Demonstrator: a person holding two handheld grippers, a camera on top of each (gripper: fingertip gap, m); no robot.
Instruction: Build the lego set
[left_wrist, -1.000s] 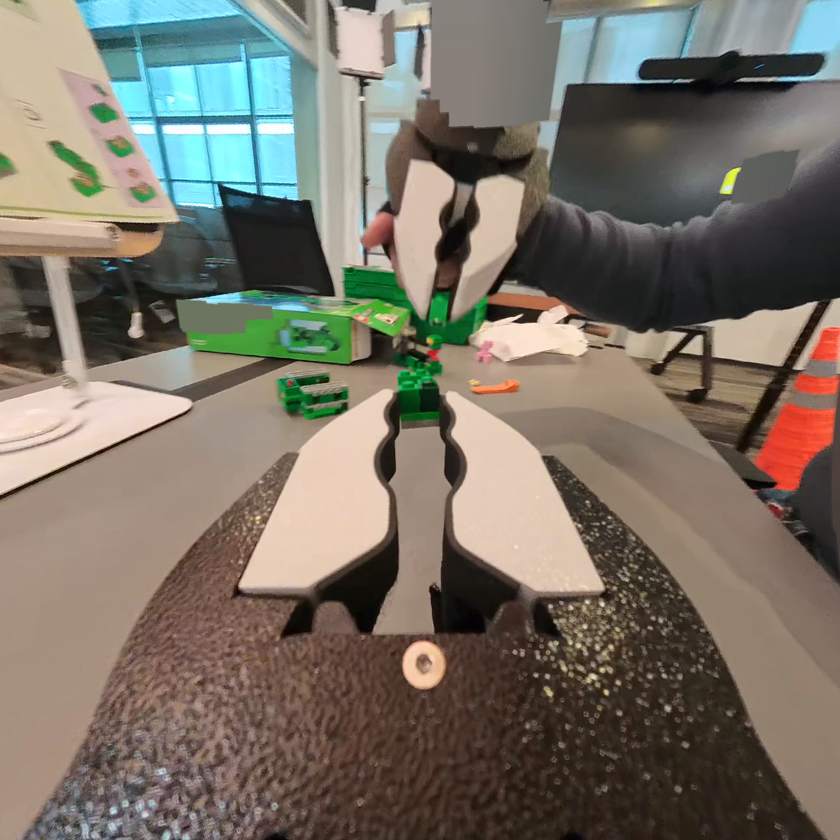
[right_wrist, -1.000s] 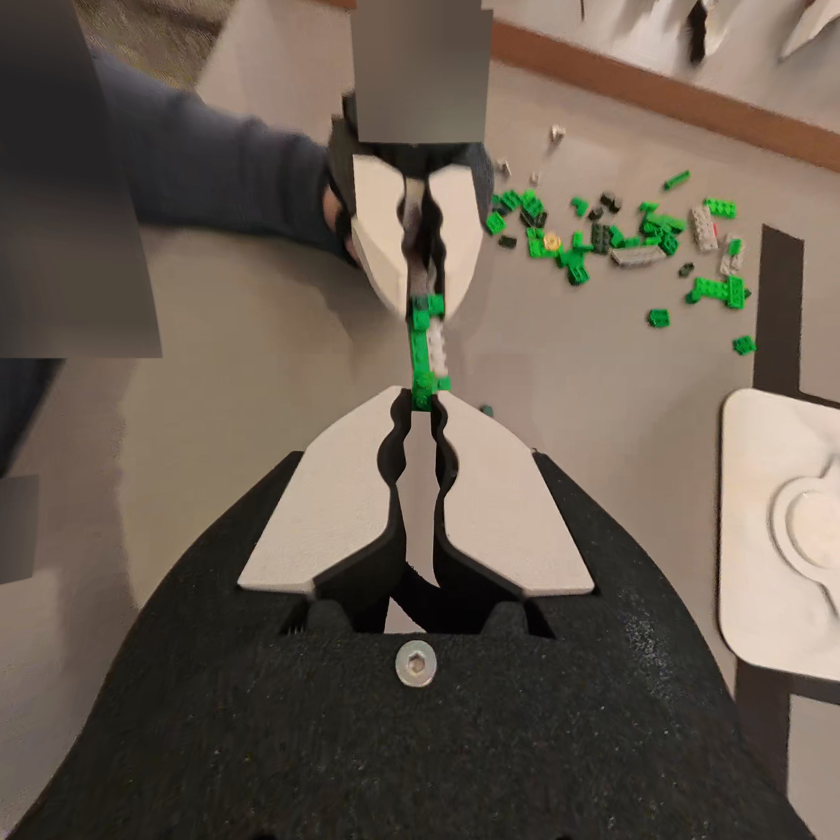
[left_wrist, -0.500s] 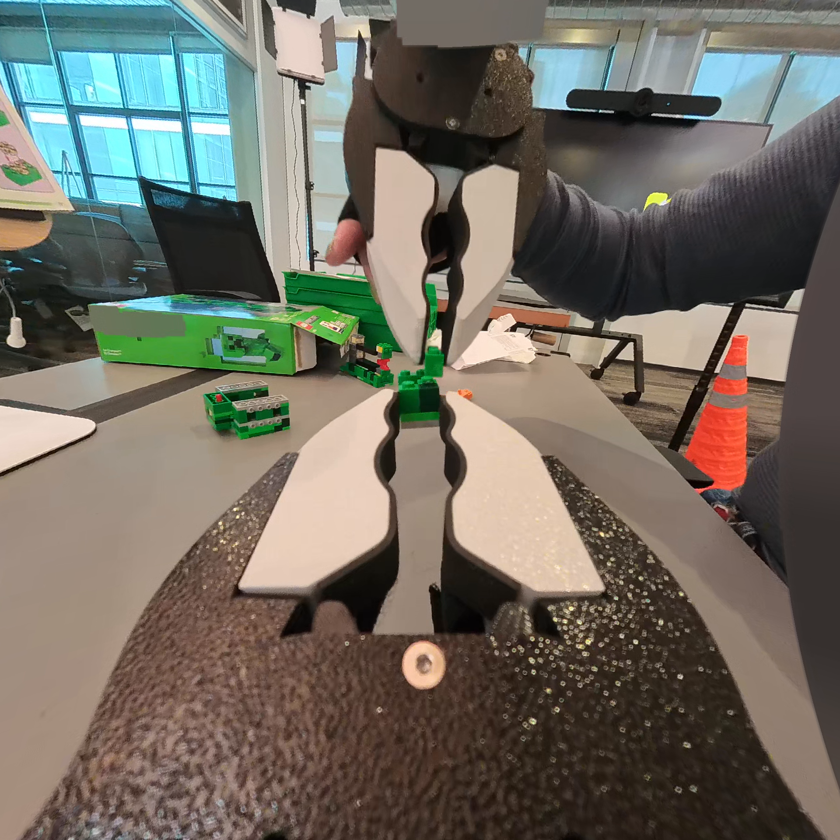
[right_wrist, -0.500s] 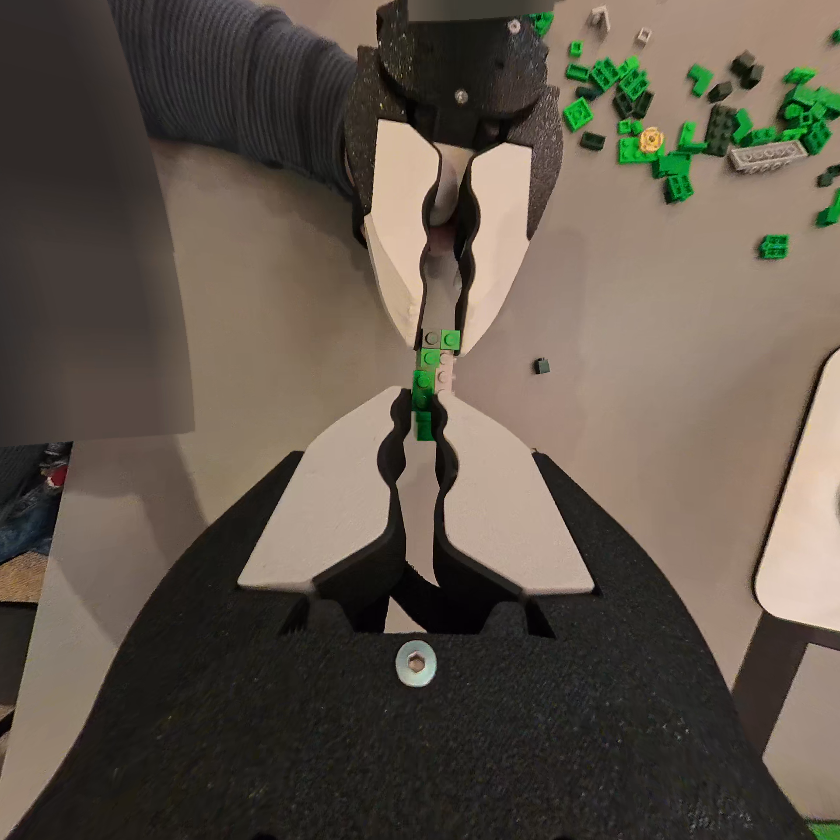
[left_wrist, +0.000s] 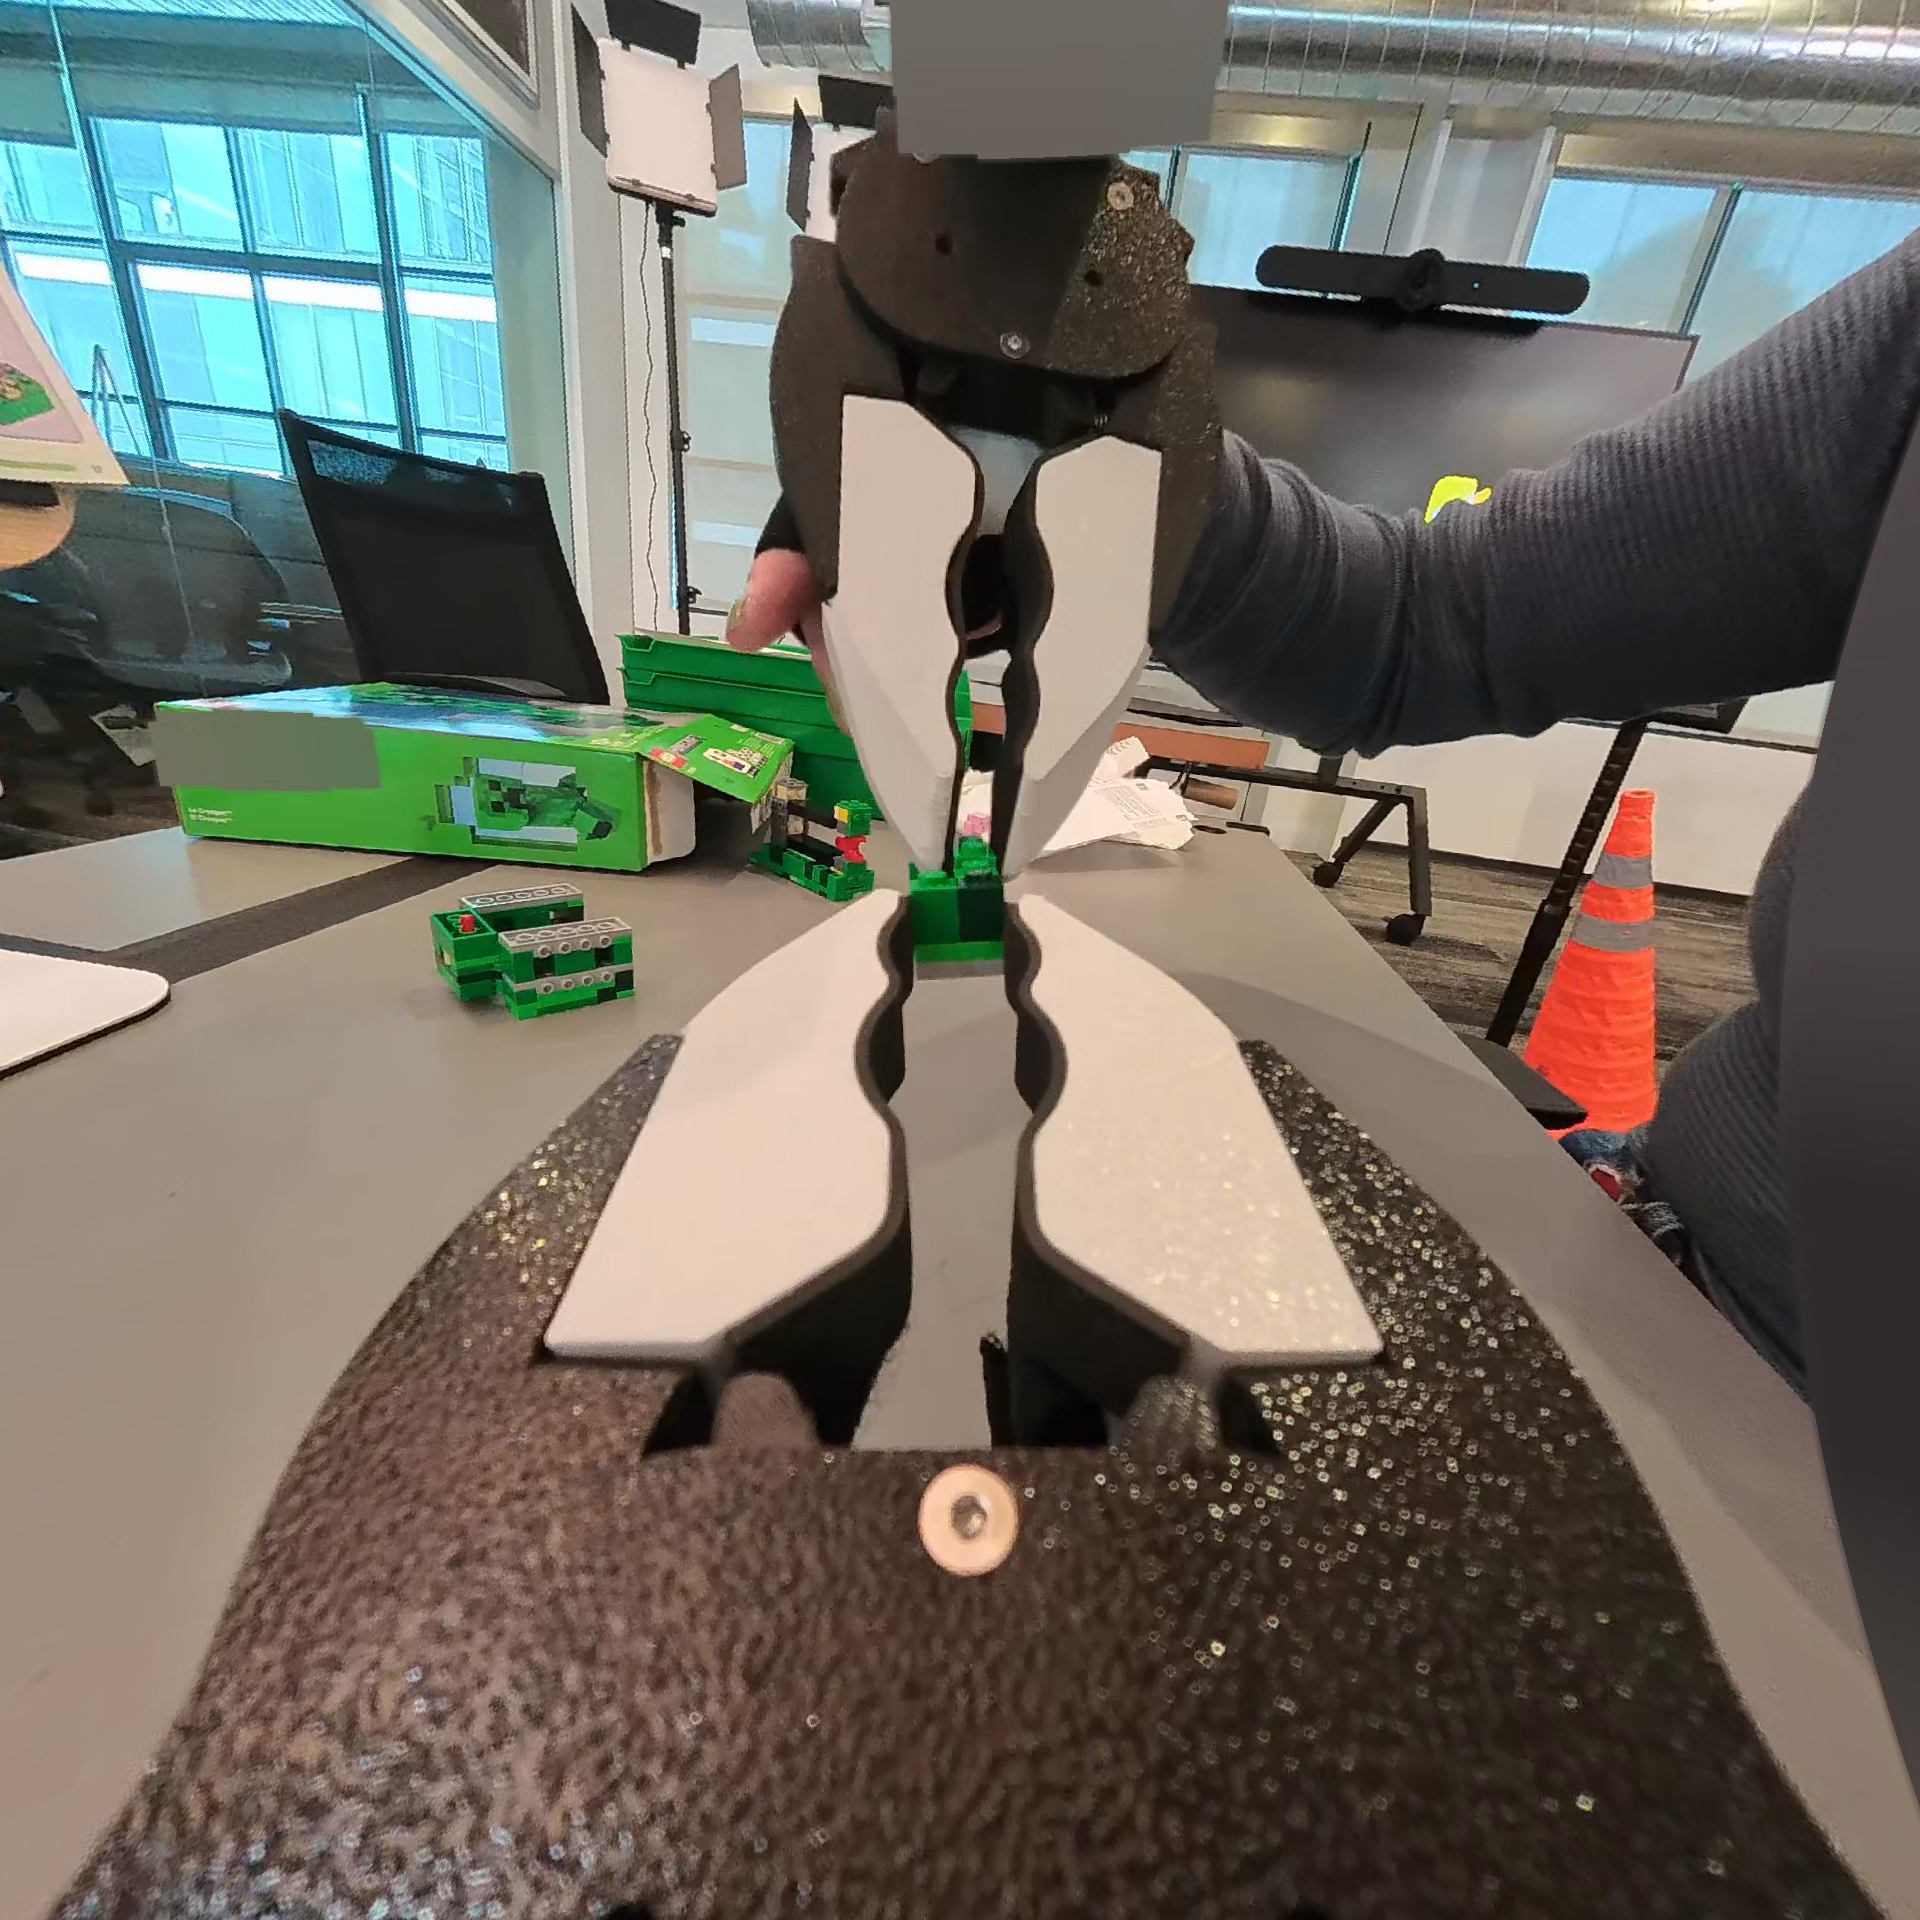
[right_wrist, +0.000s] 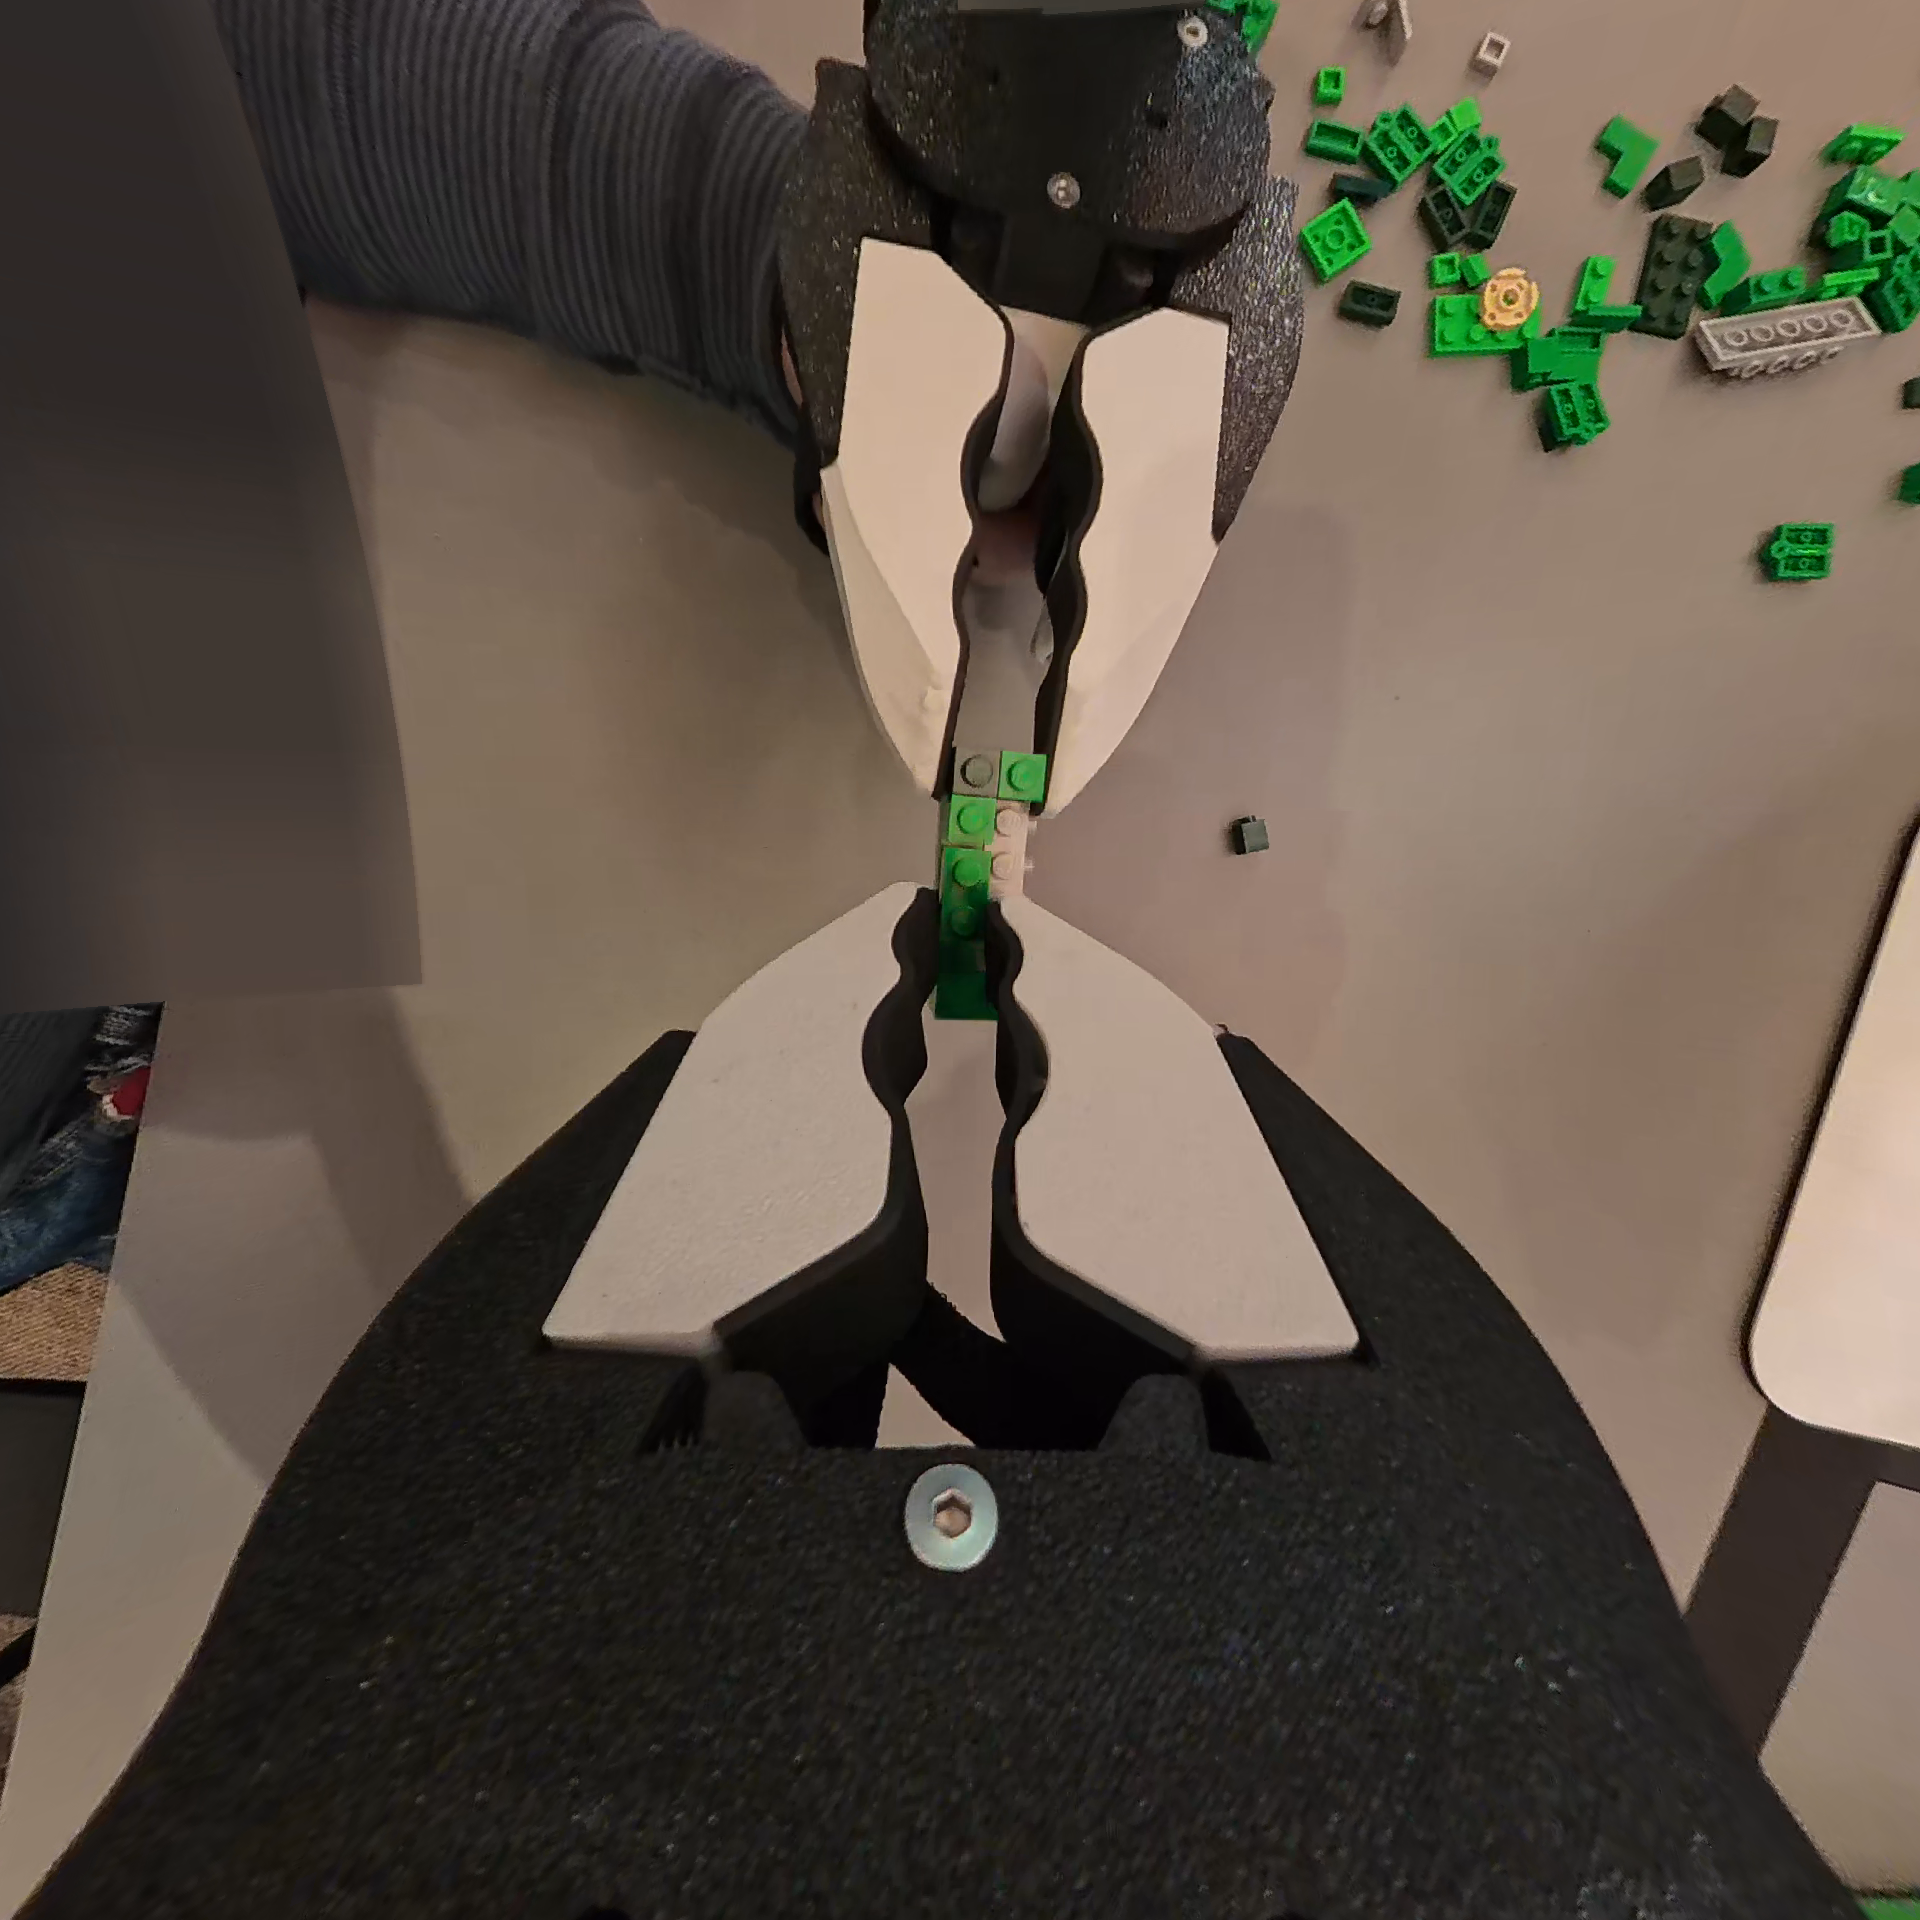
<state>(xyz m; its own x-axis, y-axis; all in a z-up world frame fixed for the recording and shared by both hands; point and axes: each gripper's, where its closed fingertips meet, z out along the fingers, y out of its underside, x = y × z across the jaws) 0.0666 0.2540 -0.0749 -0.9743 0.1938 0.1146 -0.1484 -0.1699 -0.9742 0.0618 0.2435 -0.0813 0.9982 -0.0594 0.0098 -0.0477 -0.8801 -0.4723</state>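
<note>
My left gripper (left_wrist: 956, 914) is shut on a small green lego assembly (left_wrist: 951, 933) and holds it above the grey table (left_wrist: 312, 1143). My right gripper (left_wrist: 971, 847) comes down from above, shut on a small green piece (left_wrist: 971, 857) that touches the top of the assembly. In the right wrist view, my right gripper (right_wrist: 961, 914) grips a green plate (right_wrist: 961, 971). That plate lies in line with the green, grey and white strip (right_wrist: 982, 821) held by the left gripper (right_wrist: 997, 779). Whether the parts are joined is hidden.
A green box (left_wrist: 416, 769), a small built green block (left_wrist: 535, 951), another small build (left_wrist: 816, 842), green bins (left_wrist: 727, 675) and paper (left_wrist: 1132, 805) lie behind. Loose bricks (right_wrist: 1507, 260) lie far right, with a dark brick (right_wrist: 1250, 834) nearer. A white stand base (right_wrist: 1870, 1143) is at right. An orange cone (left_wrist: 1600, 987) stands off the table. Left tips and right tips are each some 15 cm from the dark brick (right_wrist: 1250, 834).
The right gripper has come down and closer to the left gripper, bringing its green piece onto the assembly. Both grippers stayed shut.
</note>
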